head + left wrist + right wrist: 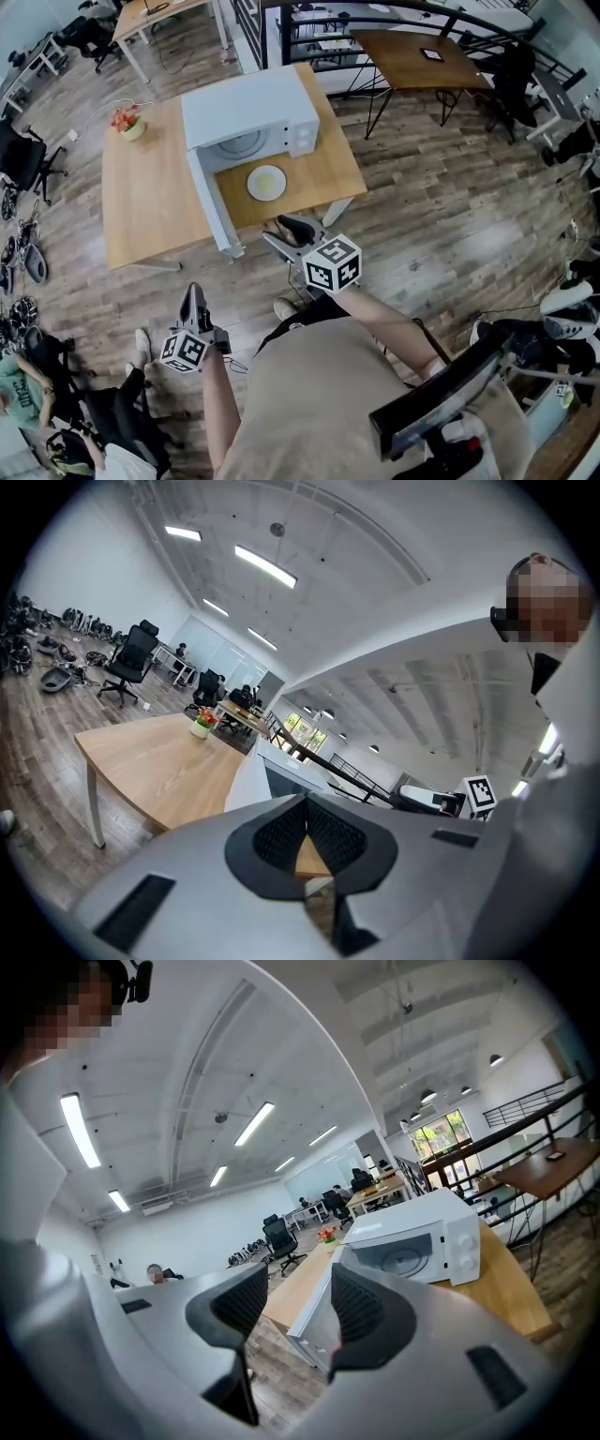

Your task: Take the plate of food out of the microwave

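A white microwave [248, 114] stands on a wooden table [141, 202] with its door [210, 204] swung open toward me. The pale plate of food [266, 182] lies on the tabletop just in front of the oven's opening, right of the door. My right gripper [289, 228] hovers off the table's near edge, short of the plate, open and empty; in its own view the jaws [300, 1305] frame the door [314, 1321] and the microwave [417, 1239]. My left gripper [194, 302] hangs lower over the floor, shut [306, 829] on nothing.
A flower pot [129, 123] sits at the table's far left corner. Another wooden desk [412, 52] and a black railing [309, 23] stand behind. Office chairs [23, 155] line the left side, and a seated person [19, 384] is at lower left.
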A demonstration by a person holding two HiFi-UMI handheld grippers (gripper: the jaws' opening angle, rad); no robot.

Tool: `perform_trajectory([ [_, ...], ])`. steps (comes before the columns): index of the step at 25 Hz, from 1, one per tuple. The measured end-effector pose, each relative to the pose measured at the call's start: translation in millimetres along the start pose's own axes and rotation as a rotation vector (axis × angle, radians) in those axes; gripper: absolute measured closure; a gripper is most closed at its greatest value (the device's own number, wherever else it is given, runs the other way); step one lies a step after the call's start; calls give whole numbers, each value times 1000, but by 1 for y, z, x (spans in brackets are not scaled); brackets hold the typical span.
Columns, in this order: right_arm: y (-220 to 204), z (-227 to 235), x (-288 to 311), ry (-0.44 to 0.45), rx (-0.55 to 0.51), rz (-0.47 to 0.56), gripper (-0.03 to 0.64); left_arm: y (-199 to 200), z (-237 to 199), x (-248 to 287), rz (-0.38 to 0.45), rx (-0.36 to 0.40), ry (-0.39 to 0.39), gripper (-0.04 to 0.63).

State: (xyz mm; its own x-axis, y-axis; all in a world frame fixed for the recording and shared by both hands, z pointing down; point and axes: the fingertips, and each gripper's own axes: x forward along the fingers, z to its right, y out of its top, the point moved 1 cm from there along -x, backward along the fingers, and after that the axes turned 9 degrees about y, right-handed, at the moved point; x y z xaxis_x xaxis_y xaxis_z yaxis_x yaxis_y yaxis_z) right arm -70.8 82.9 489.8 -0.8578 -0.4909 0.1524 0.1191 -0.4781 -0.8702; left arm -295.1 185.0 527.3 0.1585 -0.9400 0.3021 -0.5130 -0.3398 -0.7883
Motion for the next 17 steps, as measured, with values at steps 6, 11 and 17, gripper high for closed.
perform_trajectory([
  [6,-10,1,-1,-9,13,-13,396,-6,6,9,-19,-8,-34,591],
  [11,-19,-2,10,-6,26,-23,396,-5,0,7,-22,-10,-33,591],
  [17,-26,-18,23,-3,54,-26,396,-2,-21,-7,-40,-23,-16,591],
])
